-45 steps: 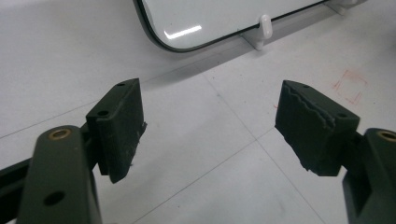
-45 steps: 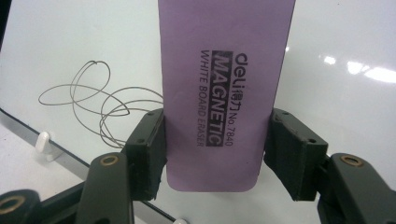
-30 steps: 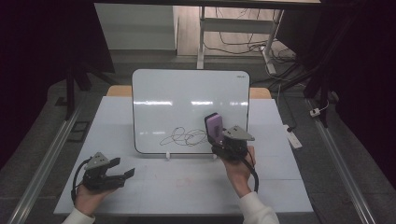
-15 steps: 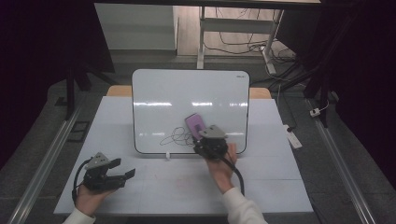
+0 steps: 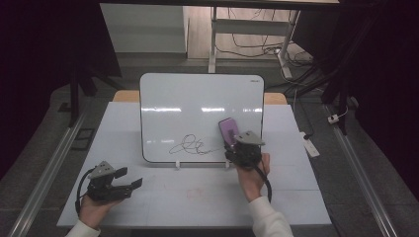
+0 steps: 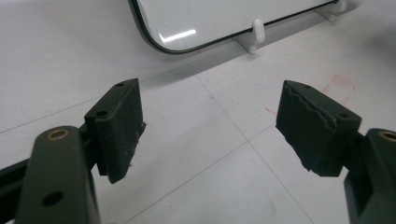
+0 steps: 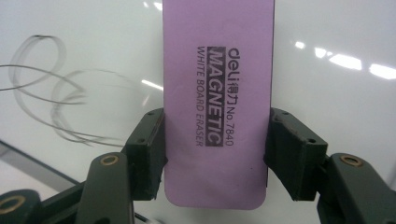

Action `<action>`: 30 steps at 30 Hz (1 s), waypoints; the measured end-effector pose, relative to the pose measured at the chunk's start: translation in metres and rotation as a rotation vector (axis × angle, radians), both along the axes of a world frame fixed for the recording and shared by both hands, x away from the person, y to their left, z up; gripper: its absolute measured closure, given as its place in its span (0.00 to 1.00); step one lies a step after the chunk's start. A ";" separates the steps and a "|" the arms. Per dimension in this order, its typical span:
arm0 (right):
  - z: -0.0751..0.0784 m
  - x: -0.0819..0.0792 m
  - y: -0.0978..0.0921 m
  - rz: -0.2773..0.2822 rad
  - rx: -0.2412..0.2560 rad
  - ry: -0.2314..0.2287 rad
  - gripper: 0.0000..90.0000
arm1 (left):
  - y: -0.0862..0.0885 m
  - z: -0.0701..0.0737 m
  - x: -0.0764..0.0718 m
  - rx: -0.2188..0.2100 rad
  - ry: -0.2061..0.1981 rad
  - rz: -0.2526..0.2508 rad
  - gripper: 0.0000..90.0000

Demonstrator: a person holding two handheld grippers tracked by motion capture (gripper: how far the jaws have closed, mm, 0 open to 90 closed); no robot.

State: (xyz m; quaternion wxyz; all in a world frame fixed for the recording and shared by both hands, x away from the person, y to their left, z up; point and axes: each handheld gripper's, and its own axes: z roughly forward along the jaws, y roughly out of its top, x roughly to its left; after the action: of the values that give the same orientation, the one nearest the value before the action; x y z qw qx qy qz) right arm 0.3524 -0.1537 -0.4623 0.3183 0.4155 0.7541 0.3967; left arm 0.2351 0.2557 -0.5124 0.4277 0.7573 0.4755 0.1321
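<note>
A whiteboard [image 5: 197,103] stands tilted on white feet at the back of the table, with a black scribble [image 5: 193,146] near its lower edge. My right gripper [image 5: 236,144] is shut on a purple magnetic whiteboard eraser [image 5: 229,130], held against the board just right of the scribble. In the right gripper view the eraser [image 7: 217,93] sits between both jaws, with the scribble [image 7: 51,98] to its left. My left gripper [image 5: 132,184] rests open near the table's front left, and the left gripper view shows nothing between its fingers [image 6: 117,125].
The white table [image 5: 197,197] has faint red marks [image 6: 338,86] on its top. The board's corner and one white foot [image 6: 256,32] show ahead of the left gripper. A small white device [image 5: 310,146] lies by the right table edge. Desk legs and cables stand behind.
My right gripper swept the eraser left along the board's lower part and then back to the right. Part of the scribble's right side has been wiped away. The left gripper stayed put.
</note>
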 end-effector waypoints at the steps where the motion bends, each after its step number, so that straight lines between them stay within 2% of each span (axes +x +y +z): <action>1: 0.000 0.000 -0.005 -0.005 0.010 0.002 0.46 | 0.000 0.000 0.000 0.000 0.000 0.000 0.27; 3: -0.002 -0.001 -0.003 -0.013 0.006 -0.006 0.46 | -0.001 0.000 0.000 0.001 0.001 0.002 0.27; 5: -0.007 -0.004 0.010 0.013 0.014 -0.003 0.46 | -0.001 0.000 0.000 0.001 0.001 0.003 0.27; 12: -0.032 -0.023 0.099 0.200 -0.018 0.016 0.46 | 0.000 0.000 -0.001 -0.003 0.002 0.001 0.27; 15: -0.036 -0.027 0.116 0.208 -0.047 -0.006 0.46 | 0.001 0.000 -0.001 -0.007 0.003 0.003 0.27; 17: -0.035 -0.026 0.110 0.228 -0.032 0.006 0.46 | 0.002 0.000 -0.001 -0.009 0.004 0.006 0.27; 20: -0.033 -0.025 0.090 0.193 -0.049 0.003 0.46 | 0.003 0.000 -0.001 -0.010 0.002 0.005 0.27; 21: -0.033 -0.025 0.090 0.193 -0.049 0.003 0.46 | 0.003 0.000 -0.002 -0.010 -0.001 0.006 0.27; 22: -0.031 -0.023 0.070 0.153 -0.039 0.001 0.46 | 0.002 0.001 -0.002 -0.010 0.000 0.008 0.27; 26: -0.026 -0.019 0.029 0.059 -0.026 -0.013 0.46 | 0.001 0.000 -0.001 -0.010 0.003 0.006 0.27; 28: -0.022 -0.016 0.016 0.030 -0.013 -0.016 0.46 | 0.001 0.000 -0.001 -0.008 0.003 0.003 0.27; 30: -0.021 -0.014 0.014 0.021 0.008 -0.008 0.46 | 0.001 0.000 -0.001 -0.009 0.004 0.007 0.27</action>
State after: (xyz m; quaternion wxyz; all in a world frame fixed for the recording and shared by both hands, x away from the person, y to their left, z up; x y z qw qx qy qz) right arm 0.3388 -0.1392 -0.4831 0.3153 0.4071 0.7558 0.4046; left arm 0.2341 0.2566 -0.5124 0.4296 0.7540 0.4796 0.1299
